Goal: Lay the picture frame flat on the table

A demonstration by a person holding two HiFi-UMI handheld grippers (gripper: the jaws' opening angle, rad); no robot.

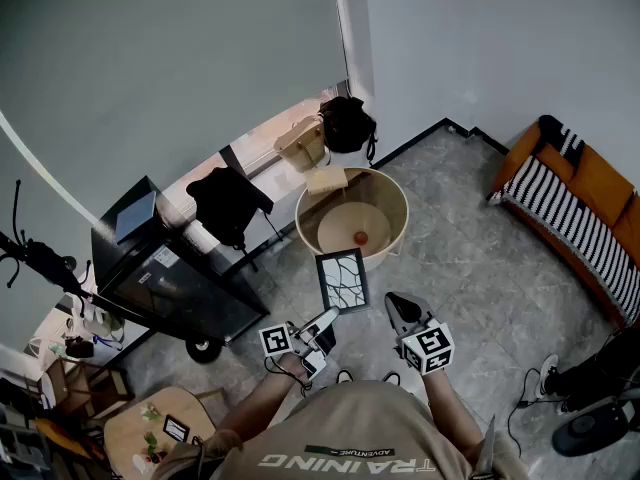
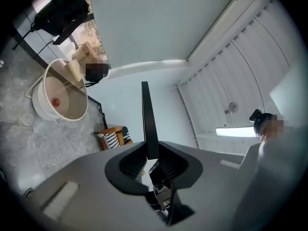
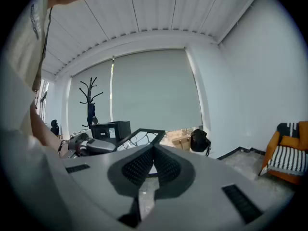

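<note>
Gripping the picture frame [image 1: 342, 281] by its lower edge with the left gripper [image 1: 322, 324], ribbed pads clamped on both faces. Seen edge-on in the left gripper view: a thin black strip rising straight up from between the jaws. Held off the ground, standing nearly upright, black border around a white panel with a dark branching pattern. Not on the table: hanging over the grey tiled floor [image 1: 470, 258], just short of the near rim of the round rimmed table [image 1: 398, 206], between that rim and the two grippers. Inside the table's raised rim, a small red ball [image 1: 360, 237]; on its far edge, a pale wooden box [image 1: 327, 179]. To the right of the frame, apart from it, the right gripper [image 1: 398, 308], clenched with its tips meeting and nothing caught between them; in the right gripper view, only the frame's upper part showing beyond the closed jaws. Further back along the wall, a cardboard box [image 1: 300, 143] and a black bag [image 1: 348, 123] side by side. Left of the table, a black cabinet on wheels [image 1: 170, 278] with a black garment [image 1: 230, 203] draped beside it. Far right, well apart from everything else, an orange sofa [image 1: 590, 218] with a black-and-white striped cushion [image 1: 560, 208].
</note>
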